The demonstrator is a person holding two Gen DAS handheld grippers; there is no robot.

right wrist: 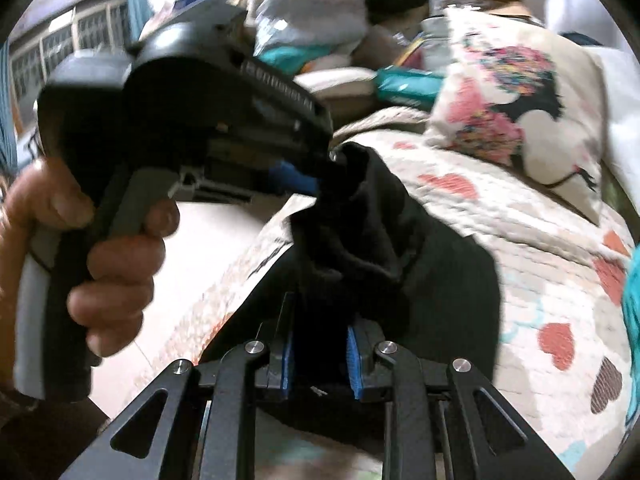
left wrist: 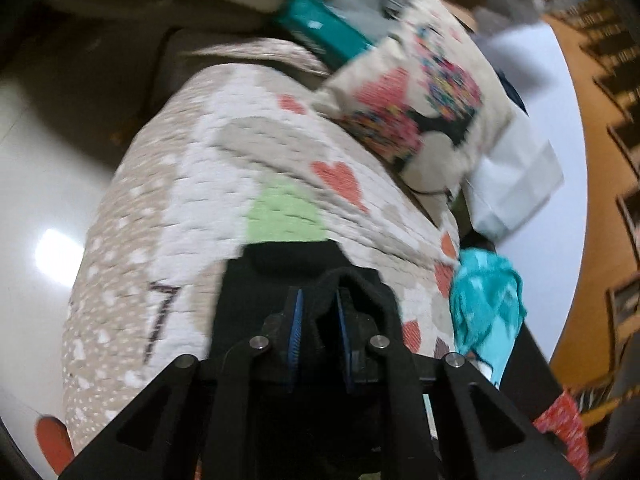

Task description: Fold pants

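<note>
The black pants point(right wrist: 400, 256) hang bunched over a quilted bed cover with hearts point(left wrist: 224, 152). My left gripper point(left wrist: 318, 320) is shut on a fold of the black pants point(left wrist: 280, 264), its blue pads pinching the cloth. It also shows in the right wrist view point(right wrist: 320, 176), held by a hand and clamping the upper edge of the pants. My right gripper point(right wrist: 320, 344) is shut on the lower bunch of the same pants, cloth filling the gap between its blue pads.
A printed cushion point(left wrist: 424, 108) and a teal box point(left wrist: 320, 32) lie at the back of the bed. A turquoise cloth point(left wrist: 488, 300) lies at the right. White bags point(left wrist: 516, 176), a glossy floor point(left wrist: 36, 184) and piled clutter point(right wrist: 312, 12) surround the bed.
</note>
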